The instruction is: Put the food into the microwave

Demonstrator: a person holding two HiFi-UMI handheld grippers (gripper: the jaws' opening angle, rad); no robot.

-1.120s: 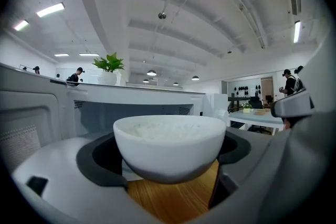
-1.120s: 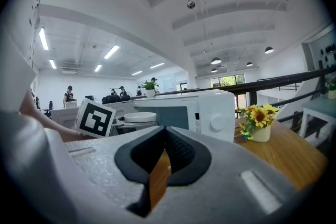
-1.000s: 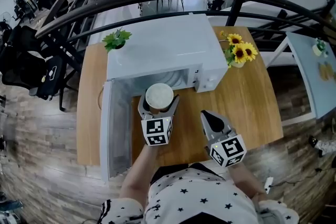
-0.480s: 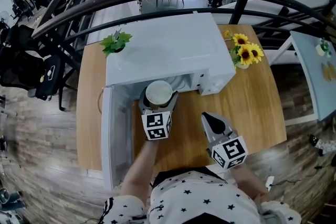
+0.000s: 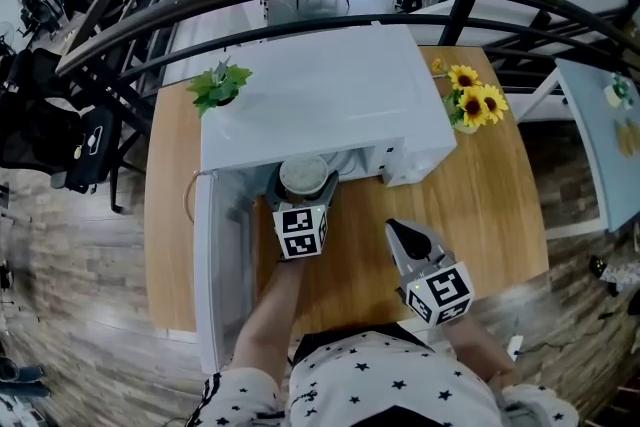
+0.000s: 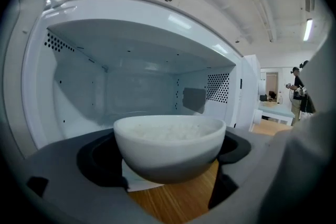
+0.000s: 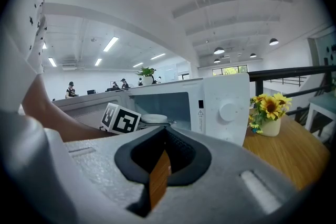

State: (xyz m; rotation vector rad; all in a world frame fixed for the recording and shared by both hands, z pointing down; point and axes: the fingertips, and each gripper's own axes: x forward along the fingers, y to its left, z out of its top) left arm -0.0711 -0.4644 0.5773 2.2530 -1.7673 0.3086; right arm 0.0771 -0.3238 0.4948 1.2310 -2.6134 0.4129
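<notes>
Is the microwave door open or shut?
Open. The door stands swung out left of the microwave, and the left gripper view looks into the cavity.

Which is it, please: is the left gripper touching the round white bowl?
Touching: the left gripper view shows the left gripper clamped round the white bowl.

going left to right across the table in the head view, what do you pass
green plant → bowl of rice → right gripper → sunflowers
</notes>
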